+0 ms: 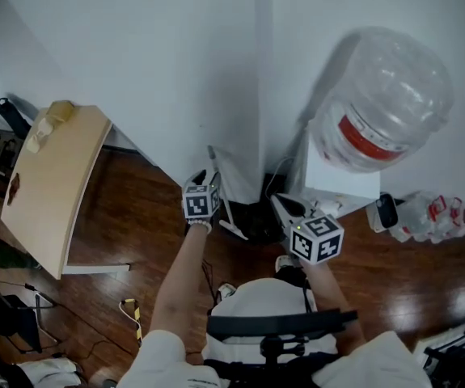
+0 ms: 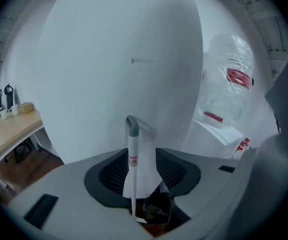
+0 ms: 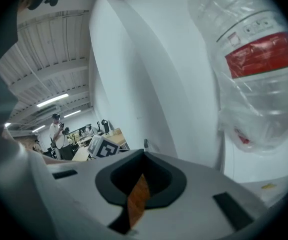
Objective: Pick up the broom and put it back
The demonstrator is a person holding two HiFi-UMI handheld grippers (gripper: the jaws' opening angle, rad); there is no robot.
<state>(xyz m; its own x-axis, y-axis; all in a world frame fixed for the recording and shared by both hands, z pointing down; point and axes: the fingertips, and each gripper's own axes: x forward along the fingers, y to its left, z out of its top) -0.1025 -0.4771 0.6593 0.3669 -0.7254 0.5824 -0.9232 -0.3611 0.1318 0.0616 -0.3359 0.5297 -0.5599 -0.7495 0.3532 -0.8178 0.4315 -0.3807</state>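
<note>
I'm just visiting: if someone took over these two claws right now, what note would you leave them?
Left claw: open, empty; the handle of the broom shows between its jaws, ungripped.
Right claw: jaws slightly apart, empty.
Where: the broom stands upright against the white wall.
Done: unclear whether this is before pickup or after putting back.
Left: confirm, then grip the handle if needed.

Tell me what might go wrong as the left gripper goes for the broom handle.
1. The broom handle only leans in the wall corner, and the left gripper has its jaws open with no hold on it; a nudge may topple it.
2. The water bottle stands close on the right; a swung handle could hit it.
</note>
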